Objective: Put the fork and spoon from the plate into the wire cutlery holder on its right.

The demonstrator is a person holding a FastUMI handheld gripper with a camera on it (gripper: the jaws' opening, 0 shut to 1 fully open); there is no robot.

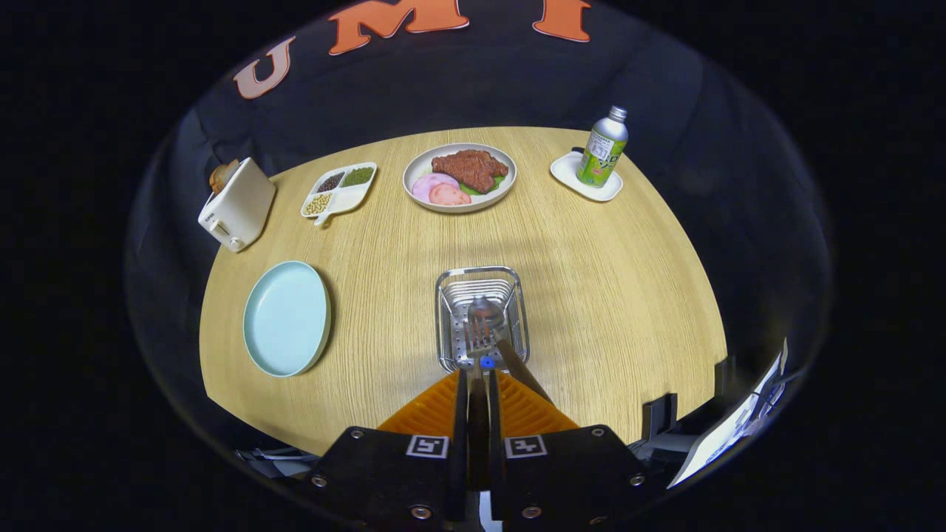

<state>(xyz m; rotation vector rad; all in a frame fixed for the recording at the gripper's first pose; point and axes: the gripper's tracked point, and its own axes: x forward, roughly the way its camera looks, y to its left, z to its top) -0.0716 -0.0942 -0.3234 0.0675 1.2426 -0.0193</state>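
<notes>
Landmark for all places: the wire cutlery holder (481,318), mid-desk, just ahead of the tool.

Far left of the holder and back: a cream toaster (235,205) with something brown poking from its top. Nearer the holder, a white divided dish (338,190) with beans or seeds in its sections.

Left of the holder, well apart from it: the pale blue plate (287,318). It lies bare; no cutlery on it.

Behind the holder, toward the far desk (606,295) edge: a white plate of food (460,177), dark meat and pink slices.

In the holder: the spoon (485,309) bowl-up, and the fork (481,336) tines-up against it, with a brown handle (523,369) slanting back toward the tool. Whether the fork has fully dropped in or is hanging on the rim, cannot tell.

Tool (477,384): fingers drawn close, only a narrow dark slot between them. A thin dark shaft seems to run in that slot, but whether both fingers press it cannot be told.

Right of the holder and back: a small white dish (586,177) carrying a green-labelled bottle (604,146).

Judgement: task looks near its end, both pieces at the holder.

Risks: if a handle is pinched, pulling away could drag it out or tip the light holder. A slanted handle may lever the fork over the rim.
</notes>
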